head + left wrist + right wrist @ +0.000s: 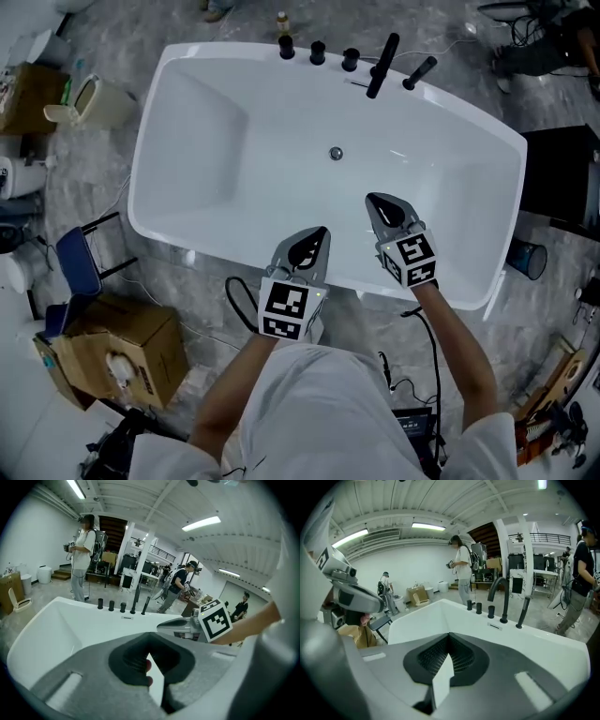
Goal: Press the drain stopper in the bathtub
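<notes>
My left tool (317, 236) hangs over the near rim of the white freestanding bathtub (187, 141). Its jaws are clenched tip to tip with nothing between them. My right tool (377, 201) hovers a little farther in, above the tub's near inner wall, with its jaws likewise pressed together and empty. The small round chrome drain stopper (336, 153) sits in the middle of the tub floor. It lies farther away than both tools and well apart from either tip. Black tap fittings (382, 66) stand along the far rim. A brown cardboard box (122, 352) lies on the grey floor (103, 178) at near left.
</notes>
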A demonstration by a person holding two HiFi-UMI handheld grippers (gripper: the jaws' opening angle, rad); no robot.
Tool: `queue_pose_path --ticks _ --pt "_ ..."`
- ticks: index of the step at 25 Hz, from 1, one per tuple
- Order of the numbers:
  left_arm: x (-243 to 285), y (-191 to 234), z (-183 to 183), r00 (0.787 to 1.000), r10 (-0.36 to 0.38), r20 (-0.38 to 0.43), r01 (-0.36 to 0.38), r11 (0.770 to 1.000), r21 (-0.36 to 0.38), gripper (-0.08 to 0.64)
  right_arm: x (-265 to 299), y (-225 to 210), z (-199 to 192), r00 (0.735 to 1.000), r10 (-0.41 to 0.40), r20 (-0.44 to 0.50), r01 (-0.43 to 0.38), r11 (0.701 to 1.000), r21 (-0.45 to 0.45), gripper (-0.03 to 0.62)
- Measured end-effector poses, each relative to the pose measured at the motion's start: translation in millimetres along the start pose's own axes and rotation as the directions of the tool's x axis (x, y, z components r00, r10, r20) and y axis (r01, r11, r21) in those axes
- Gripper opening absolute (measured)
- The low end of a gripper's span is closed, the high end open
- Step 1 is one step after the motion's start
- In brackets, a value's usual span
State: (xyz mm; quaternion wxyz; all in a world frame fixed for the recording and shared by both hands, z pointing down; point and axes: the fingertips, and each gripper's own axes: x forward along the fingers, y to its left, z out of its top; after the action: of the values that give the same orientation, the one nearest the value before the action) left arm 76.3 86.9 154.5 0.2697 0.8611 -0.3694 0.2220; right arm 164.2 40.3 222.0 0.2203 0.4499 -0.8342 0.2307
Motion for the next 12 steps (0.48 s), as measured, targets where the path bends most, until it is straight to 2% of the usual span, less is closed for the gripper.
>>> queue_pose_path --ticks 8,12 --pt "-55 -45 47 0.998 -0.035 0.051 0.034 0.999 0.024 -0.002 -83 32 63 0.990 -0.037 0.136 0.030 0.998 0.056 0.000" --pt "-93 -71 64 0.995 -0.050 0.086 0.048 0.998 0.027 -0.002 -128 53 93 0.982 -0.044 0.183 0.035 0.998 0.049 -0.003"
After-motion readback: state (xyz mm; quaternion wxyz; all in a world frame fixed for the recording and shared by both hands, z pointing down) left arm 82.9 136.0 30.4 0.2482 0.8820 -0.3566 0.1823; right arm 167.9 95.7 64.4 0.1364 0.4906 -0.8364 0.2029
